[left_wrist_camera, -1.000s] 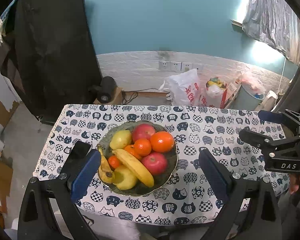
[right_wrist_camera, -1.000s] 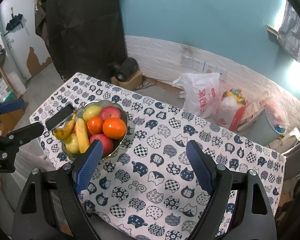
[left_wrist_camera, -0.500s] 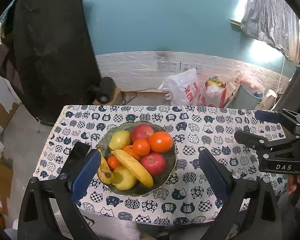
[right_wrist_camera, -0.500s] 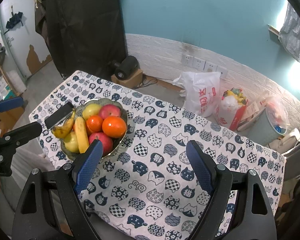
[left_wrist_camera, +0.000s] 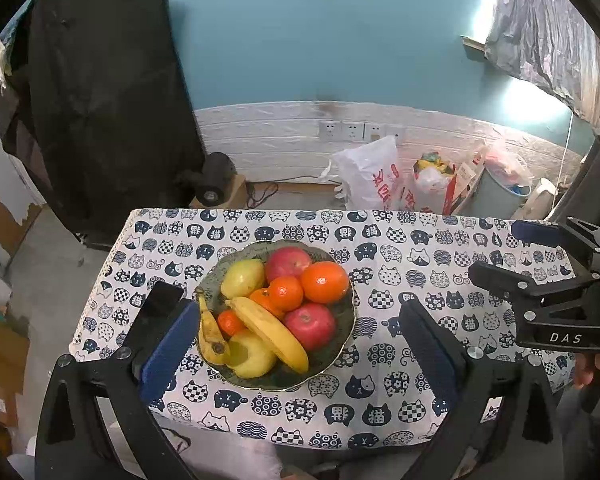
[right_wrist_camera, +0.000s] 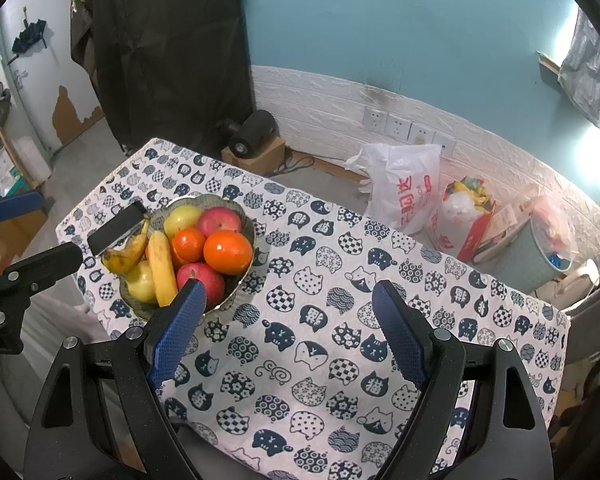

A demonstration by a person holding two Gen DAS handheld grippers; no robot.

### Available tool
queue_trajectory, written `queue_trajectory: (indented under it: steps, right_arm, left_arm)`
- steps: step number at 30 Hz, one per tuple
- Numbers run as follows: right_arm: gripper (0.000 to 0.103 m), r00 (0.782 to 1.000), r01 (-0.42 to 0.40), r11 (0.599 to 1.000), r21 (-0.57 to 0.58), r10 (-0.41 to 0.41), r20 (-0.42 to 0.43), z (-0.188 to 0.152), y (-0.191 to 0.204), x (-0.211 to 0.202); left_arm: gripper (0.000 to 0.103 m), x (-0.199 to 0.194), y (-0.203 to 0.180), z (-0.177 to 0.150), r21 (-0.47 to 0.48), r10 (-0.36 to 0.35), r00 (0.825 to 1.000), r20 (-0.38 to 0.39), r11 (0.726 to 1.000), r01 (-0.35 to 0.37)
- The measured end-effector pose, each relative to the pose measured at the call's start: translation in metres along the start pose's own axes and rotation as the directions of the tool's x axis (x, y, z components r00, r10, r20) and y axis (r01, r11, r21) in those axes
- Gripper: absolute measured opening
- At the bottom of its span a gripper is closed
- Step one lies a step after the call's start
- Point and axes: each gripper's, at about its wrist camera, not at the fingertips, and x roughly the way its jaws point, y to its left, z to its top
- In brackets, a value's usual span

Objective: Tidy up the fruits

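A green bowl (left_wrist_camera: 342, 344) (right_wrist_camera: 246, 224) on the cat-print tablecloth holds apples (left_wrist_camera: 311, 325), oranges (left_wrist_camera: 324, 282), pears (left_wrist_camera: 243, 278) and bananas (left_wrist_camera: 274, 334). My left gripper (left_wrist_camera: 296, 338) hovers open above the bowl's near side, nothing between its blue pads. My right gripper (right_wrist_camera: 286, 330) is open too, held over the bare cloth to the right of the bowl; its left pad overlaps a red apple (right_wrist_camera: 200, 276) in the view. The large orange (right_wrist_camera: 228, 252) tops the pile. In the left wrist view, the right gripper (left_wrist_camera: 516, 254) shows at the right edge.
A black phone (left_wrist_camera: 158, 306) (right_wrist_camera: 118, 228) lies just left of the bowl. The tablecloth (right_wrist_camera: 340, 320) covers a small table. Behind the table are plastic bags (left_wrist_camera: 370, 178), a grey bin (right_wrist_camera: 540, 248) and a black speaker on a box (left_wrist_camera: 216, 184).
Both grippers have shifted slightly; the bowl sits a little lower in the right wrist view and slightly higher in the left wrist view. Nothing was grasped.
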Motion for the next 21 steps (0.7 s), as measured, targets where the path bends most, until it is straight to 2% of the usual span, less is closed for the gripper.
queue_trajectory:
  steps: [21]
  right_arm:
    - [0.084, 1.0, 0.001, 1.0, -0.003, -0.001, -0.003, -0.0008, -0.0015, 0.0004]
  left_arm:
    - [0.101, 0.0018, -0.0044, -0.0002, -0.012, -0.021, 1.0, -0.01, 1.0, 0.021]
